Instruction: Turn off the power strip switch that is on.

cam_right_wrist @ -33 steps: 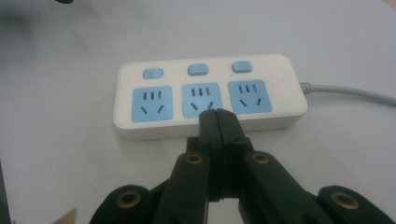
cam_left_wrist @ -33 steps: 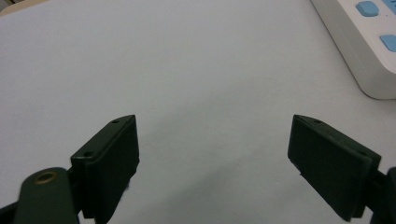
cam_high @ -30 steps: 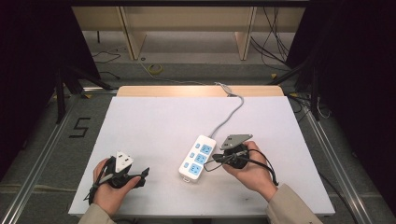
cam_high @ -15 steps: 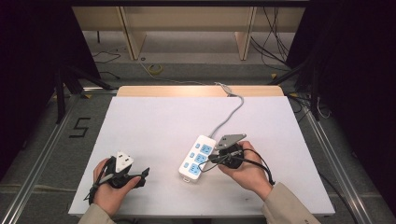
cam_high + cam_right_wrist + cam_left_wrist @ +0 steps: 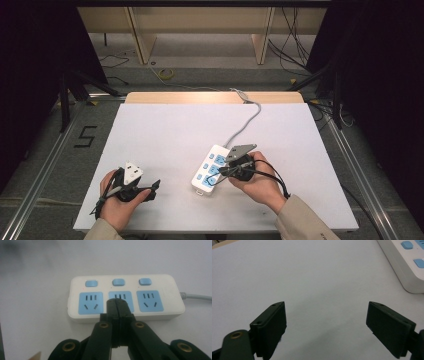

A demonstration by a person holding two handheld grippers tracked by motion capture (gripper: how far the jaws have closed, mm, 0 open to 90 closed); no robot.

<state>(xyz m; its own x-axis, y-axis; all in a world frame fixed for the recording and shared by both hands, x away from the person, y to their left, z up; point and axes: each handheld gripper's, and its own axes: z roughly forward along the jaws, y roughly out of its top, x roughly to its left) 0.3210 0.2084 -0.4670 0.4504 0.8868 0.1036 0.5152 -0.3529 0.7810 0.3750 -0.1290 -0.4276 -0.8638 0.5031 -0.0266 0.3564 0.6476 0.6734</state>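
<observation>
The white table top (image 5: 175,145) stretches out under my hands, with a grey floor and dark stands beyond its far edge. On it, right of the middle and toward my side, lies the white power strip (image 5: 212,169), three blue sockets in a row with a blue switch beside each. Since a second ago my right gripper (image 5: 223,171) has crept a little leftward, from just beside the strip's right edge to over its blue faces; the strip itself and my left hand have stayed where they were. The strip's long axis runs on a slant, its near end pointing toward me and to the left, its far end pointing away and to the right, where the grey cord (image 5: 246,120) leaves it and runs off over the table's far edge. In the right gripper view my jaws are pressed together with nothing between them, the tips poised at the middle socket (image 5: 121,301); whether they touch it I cannot tell. My left gripper (image 5: 151,189) sits well apart, near the front left of the table, jaws spread wide and empty over bare surface, the strip's end (image 5: 404,262) showing off to one side.
</observation>
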